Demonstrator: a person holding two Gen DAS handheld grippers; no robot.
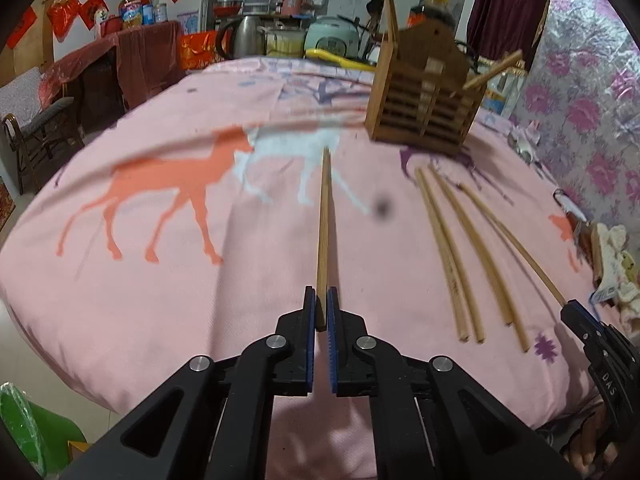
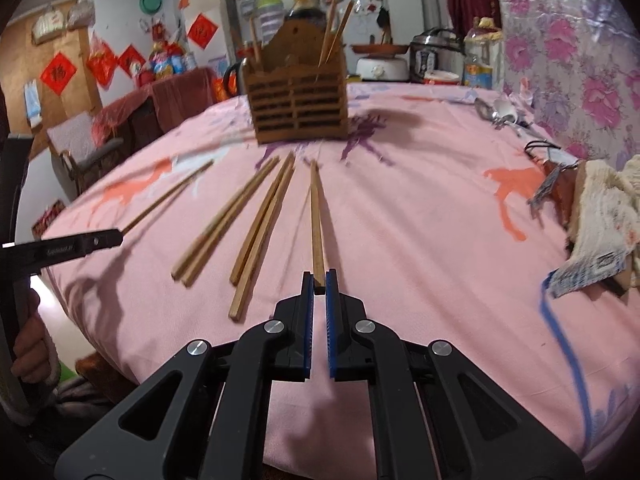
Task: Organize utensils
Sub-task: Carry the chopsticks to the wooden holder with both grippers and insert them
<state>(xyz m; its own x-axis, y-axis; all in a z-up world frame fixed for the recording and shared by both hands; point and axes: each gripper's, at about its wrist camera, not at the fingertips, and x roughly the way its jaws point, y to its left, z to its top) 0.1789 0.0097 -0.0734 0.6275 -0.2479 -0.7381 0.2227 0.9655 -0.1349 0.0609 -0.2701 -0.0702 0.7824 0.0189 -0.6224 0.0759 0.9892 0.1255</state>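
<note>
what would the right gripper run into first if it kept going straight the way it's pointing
The right gripper, shut on a chopstick, points toward the slatted wooden utensil holder. The pink tablecloth ahead looks bare, so the chopstick's tip would probably reach the holder's front first, though depth is unclear.

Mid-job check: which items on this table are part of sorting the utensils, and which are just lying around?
Part of the job:
- chopstick in the left claw
- chopstick in the right claw
- loose chopsticks on the pink cloth
- wooden holder, some chopsticks already standing in it
- metal spoons, probably

Just lying about:
- cream cloth bundle
- rice cooker
- kettle
</note>
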